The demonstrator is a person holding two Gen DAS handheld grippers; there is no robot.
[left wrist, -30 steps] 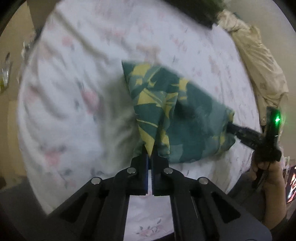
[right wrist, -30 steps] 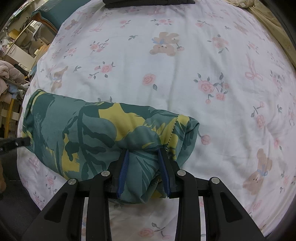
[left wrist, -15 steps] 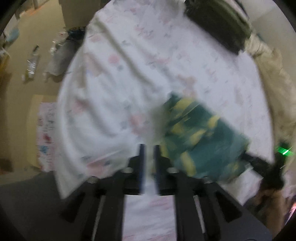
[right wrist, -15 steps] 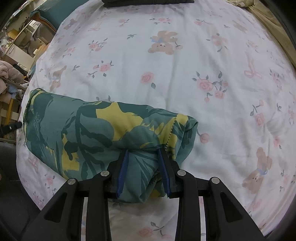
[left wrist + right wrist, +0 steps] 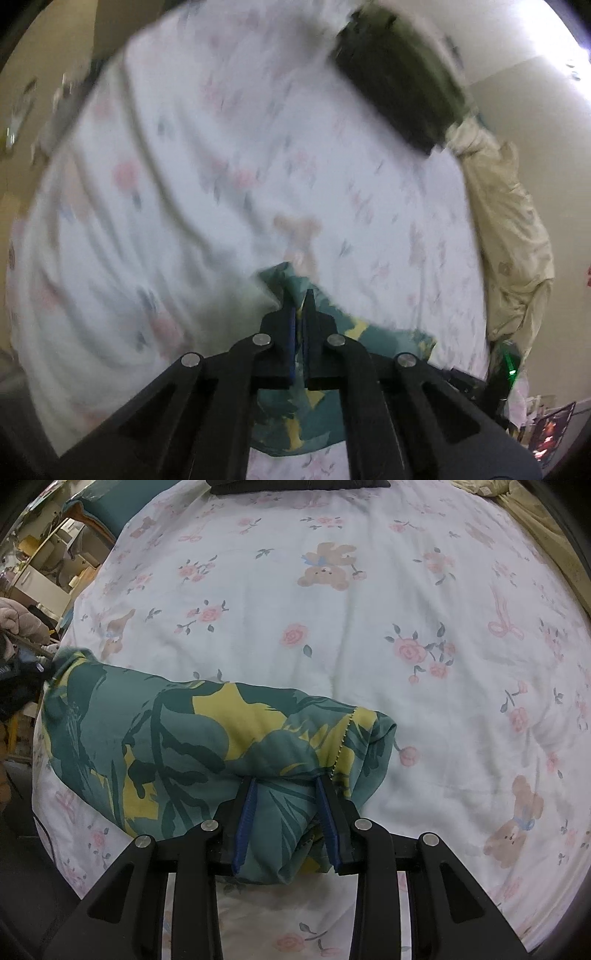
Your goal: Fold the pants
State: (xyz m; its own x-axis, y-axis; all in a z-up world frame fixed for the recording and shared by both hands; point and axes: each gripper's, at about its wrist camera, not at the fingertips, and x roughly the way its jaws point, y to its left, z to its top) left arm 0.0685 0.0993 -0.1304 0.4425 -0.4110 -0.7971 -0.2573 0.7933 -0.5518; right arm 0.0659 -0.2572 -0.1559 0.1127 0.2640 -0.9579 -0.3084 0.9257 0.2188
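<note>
The green and yellow leaf-print pants [image 5: 192, 746] lie folded in a thick bundle on the floral bed sheet [image 5: 369, 646]. My right gripper [image 5: 286, 781] is around the bundle's near right end, jaws partly apart with cloth bunched between them. In the blurred left wrist view the pants [image 5: 343, 328] lie under and beyond my left gripper [image 5: 298, 295], whose jaws are nearly together at the cloth's corner; whether cloth is pinched is unclear. The left gripper also shows at the bundle's far left end in the right wrist view [image 5: 44, 672]. The right gripper's green light shows in the left wrist view [image 5: 509, 365].
A dark folded item [image 5: 399, 85] lies at the far end of the bed, also seen in the right wrist view [image 5: 295, 485]. A cream blanket [image 5: 513, 236] is bunched along the bed's right side. Furniture and clutter [image 5: 48, 576] stand beyond the left edge.
My left gripper left the pants' corner, swung away to the left, and has come back over the corner of the bundle. My right gripper and the cloth in it stayed put.
</note>
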